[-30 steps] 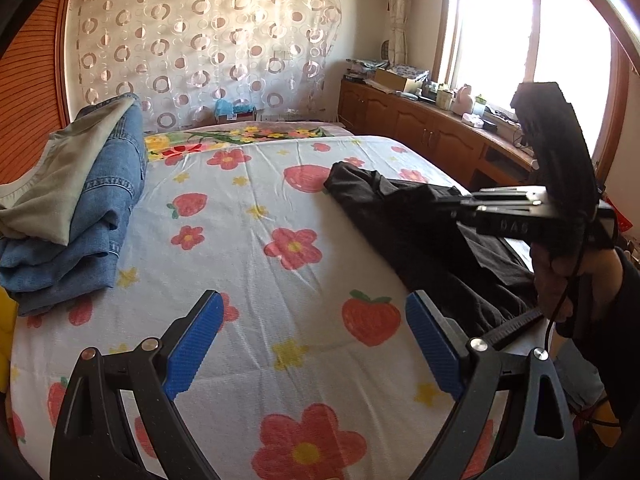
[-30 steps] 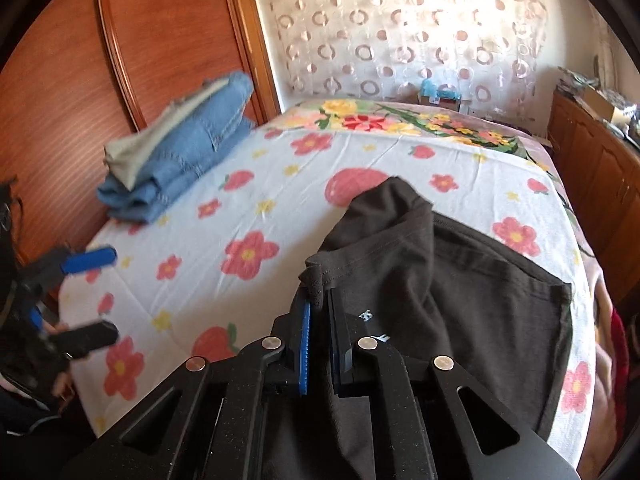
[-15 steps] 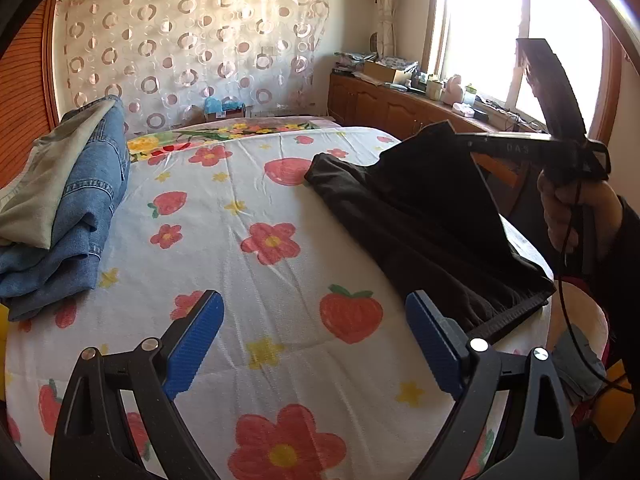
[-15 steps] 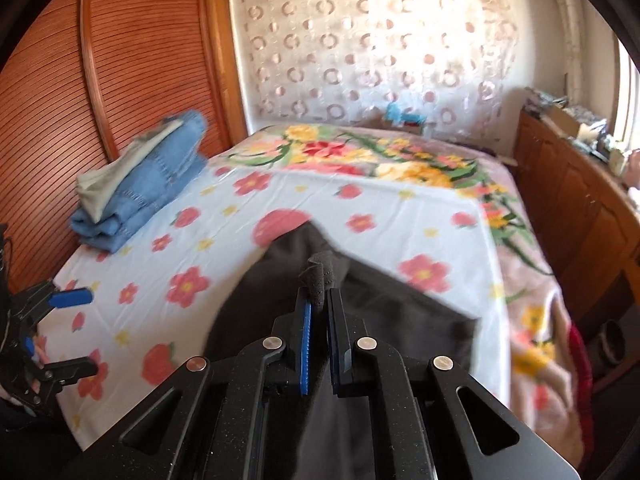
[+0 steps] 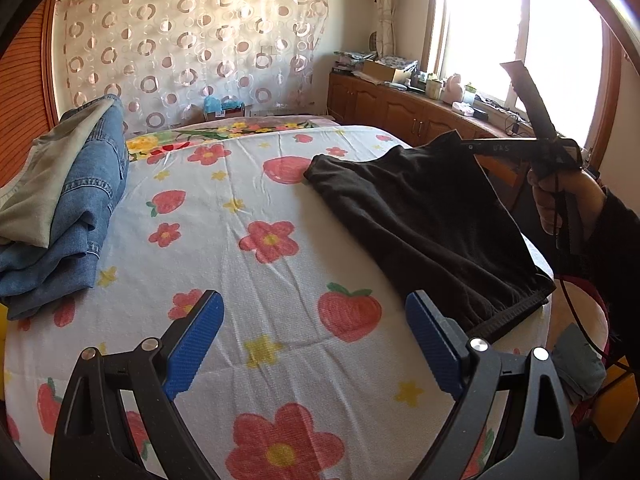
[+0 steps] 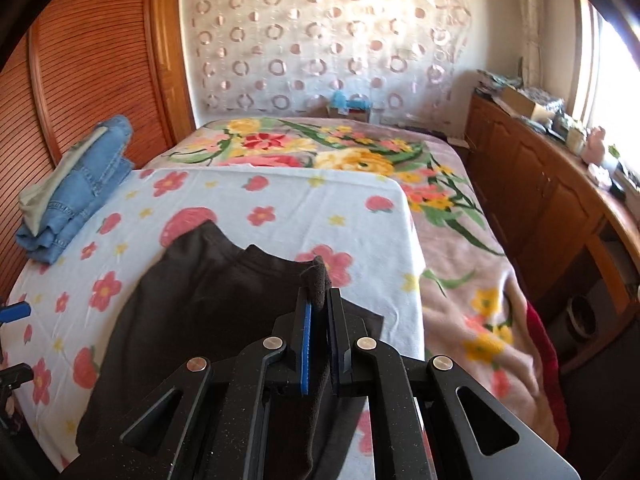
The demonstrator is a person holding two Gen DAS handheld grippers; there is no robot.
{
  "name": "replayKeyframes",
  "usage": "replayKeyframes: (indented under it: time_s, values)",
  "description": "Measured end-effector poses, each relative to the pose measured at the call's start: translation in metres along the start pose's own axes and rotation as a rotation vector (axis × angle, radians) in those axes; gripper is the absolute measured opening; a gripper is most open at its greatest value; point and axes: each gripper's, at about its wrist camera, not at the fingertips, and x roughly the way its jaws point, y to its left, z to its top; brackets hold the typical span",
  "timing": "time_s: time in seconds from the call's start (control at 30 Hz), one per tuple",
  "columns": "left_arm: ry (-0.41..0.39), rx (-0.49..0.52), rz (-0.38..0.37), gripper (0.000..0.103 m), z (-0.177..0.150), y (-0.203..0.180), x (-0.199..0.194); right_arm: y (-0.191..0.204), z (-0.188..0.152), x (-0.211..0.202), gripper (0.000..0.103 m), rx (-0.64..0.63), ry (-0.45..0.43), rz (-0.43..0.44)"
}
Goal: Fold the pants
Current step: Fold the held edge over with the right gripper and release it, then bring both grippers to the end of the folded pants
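Black pants (image 5: 420, 216) half-lifted (corner pinched in right gripper (image 6: 320, 312) jaws), left gripper (image 5: 314, 344) jaws spread wide

**Left wrist view: gripper open above sheet, black pants lifted at right**

The left gripper (image 5: 314, 344) stands open over the flowered sheet (image 5: 248, 208), its blue pads (image 5: 196, 342) wide apart with nothing between them. Black pants (image 5: 432, 216) lie on the right side of the sheet, one corner raised by the right gripper (image 5: 464, 142), which a hand (image 5: 568, 200) holds. Folded jeans (image 5: 76, 208) are stacked at the left edge
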Motion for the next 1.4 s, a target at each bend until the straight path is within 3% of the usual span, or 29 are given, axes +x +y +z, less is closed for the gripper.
replayKeyframes:
  time_s: [0.57,0.67,0.77,1.23,1.4]
  values:
    - [0.026,0.018,-0.014,0.093,-0.001,-0.009,0.009,-0.019,0.002,-0.001,0.008,0.063,0.004,-0.051]
    - [0.028,0.019,-0.02,0.093,-0.002,-0.011,0.009,-0.021,-0.003,-0.006,0.019,0.067,0.003,-0.046]
    - [0.024,0.027,-0.029,0.093,0.0,-0.014,0.009,-0.022,-0.014,-0.019,0.035,0.088,-0.005,-0.035]
    - [0.025,0.109,-0.09,0.093,0.017,-0.051,0.014,-0.009,-0.089,-0.107,0.037,0.084,-0.029,0.008]
    - [0.047,0.126,-0.102,0.093,0.01,-0.058,0.019,-0.008,-0.108,-0.126,0.043,0.102,-0.035,0.023]
